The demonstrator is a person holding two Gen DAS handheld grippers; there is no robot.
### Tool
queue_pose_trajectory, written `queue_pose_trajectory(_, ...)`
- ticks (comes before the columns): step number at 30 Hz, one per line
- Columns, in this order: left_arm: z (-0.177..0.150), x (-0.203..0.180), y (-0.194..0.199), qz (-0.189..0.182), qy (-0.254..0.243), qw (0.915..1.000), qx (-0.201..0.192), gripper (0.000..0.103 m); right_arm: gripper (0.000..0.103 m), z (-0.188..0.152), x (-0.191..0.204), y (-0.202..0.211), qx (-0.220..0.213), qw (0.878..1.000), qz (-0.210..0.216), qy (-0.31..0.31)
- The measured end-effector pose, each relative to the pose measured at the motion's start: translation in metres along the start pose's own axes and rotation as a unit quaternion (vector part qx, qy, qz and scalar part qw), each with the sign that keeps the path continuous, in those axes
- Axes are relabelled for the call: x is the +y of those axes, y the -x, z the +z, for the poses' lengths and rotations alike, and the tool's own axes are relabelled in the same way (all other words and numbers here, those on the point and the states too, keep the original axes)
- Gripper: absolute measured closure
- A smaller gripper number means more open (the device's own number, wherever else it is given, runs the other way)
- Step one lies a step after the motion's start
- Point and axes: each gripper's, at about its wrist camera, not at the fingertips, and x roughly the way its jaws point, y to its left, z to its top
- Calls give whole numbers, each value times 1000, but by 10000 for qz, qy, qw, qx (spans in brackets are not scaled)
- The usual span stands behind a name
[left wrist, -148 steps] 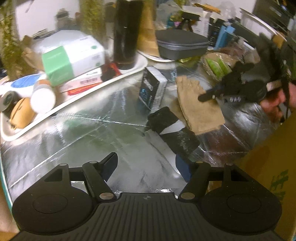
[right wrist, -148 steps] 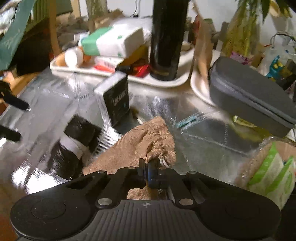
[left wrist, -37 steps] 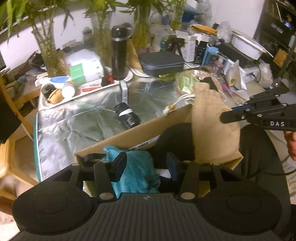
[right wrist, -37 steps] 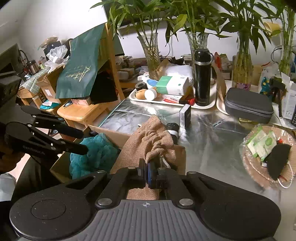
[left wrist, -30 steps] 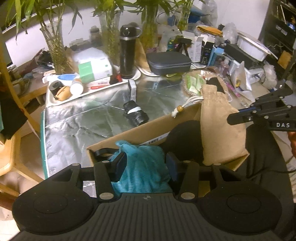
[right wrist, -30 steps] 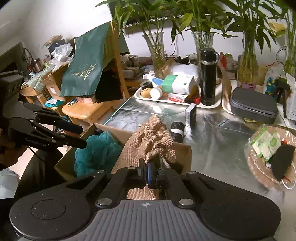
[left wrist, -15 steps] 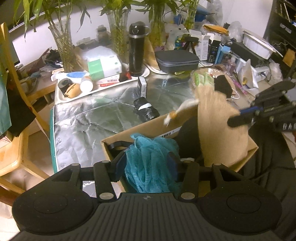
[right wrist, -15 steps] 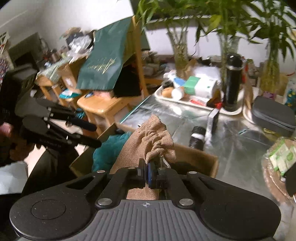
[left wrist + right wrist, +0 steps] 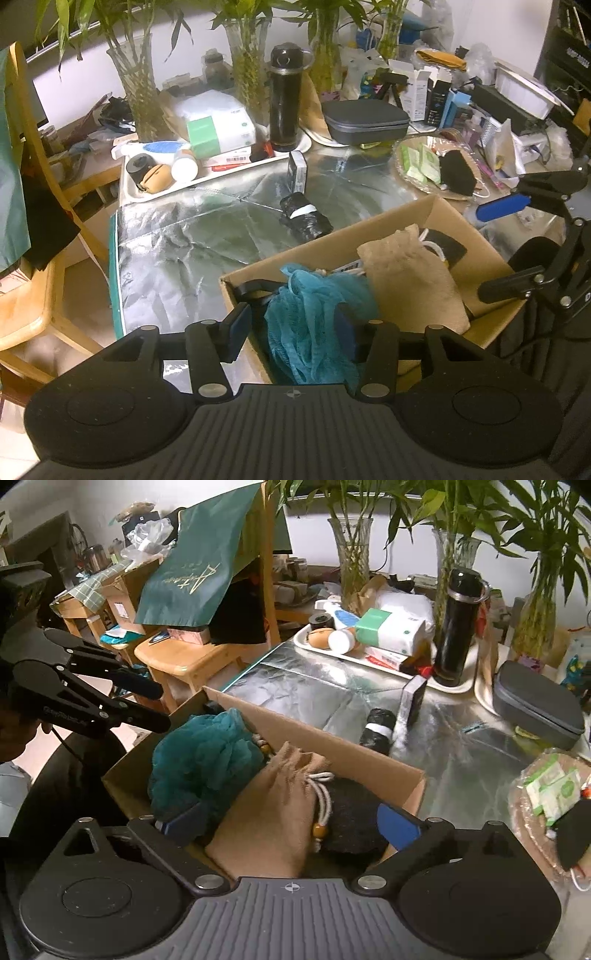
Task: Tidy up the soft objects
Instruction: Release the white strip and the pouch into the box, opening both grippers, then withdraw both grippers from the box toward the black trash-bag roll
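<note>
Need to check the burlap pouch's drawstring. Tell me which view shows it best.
Right wrist view: the burlap pouch lies close, cord and beads plain. Left wrist view shows the pouch farther off, only a bit of cord.

**Burlap pouch lies in the box, right jaws wide**

The right gripper (image 9: pixel 288 825) hangs over the cardboard box (image 9: pixel 343 749), its jaws having just swung apart; the burlap pouch (image 9: pixel 273 812) lies loose between them, touched by neither pad. The teal mesh sponge (image 9: pixel 199 760) sits in the box at ten o'clock from the pouch, touching it. The left gripper (image 9: pixel 147 705) hovers at nine o'clock, jaws parted. At one o'clock, a black roll (image 9: pixel 376 731) rests on the foil table (image 9: pixel 461 753).
</note>
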Motion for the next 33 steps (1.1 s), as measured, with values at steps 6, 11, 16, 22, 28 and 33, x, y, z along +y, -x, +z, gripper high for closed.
queue_pose_trajectory(6, 1, 1, 1, -47, -11, 10000, -65, 40, 0, -1, -3, 3, -29, 9999, -124, -17)
queue_pose_trajectory(11, 6, 0, -1, -137, 30, 9998, -115, 40, 0, -2, -8, 3, -62, 9996, -258, -99)
queue_pose_trajectory(16, 11, -2, -4, -166, 8, 9997, -190, 34, 0, -2, -16, 8, -148, 9988, -405, -213)
queue_pose_trajectory(22, 17, 0, -7, -192, 70, 9992, -339, 31, 0, -2, -37, 14, -233, 9967, -652, -417)
queue_pose_trajectory(28, 22, 4, -14, -162, 136, 9991, -360, 28, 0, -1, -68, 19, -381, 9898, -1029, -906)
queue_pose_trajectory(33, 25, 8, -22, -164, 181, 9993, -290, 28, 0, -3, -84, 20, -498, 9838, -1313, -1116)
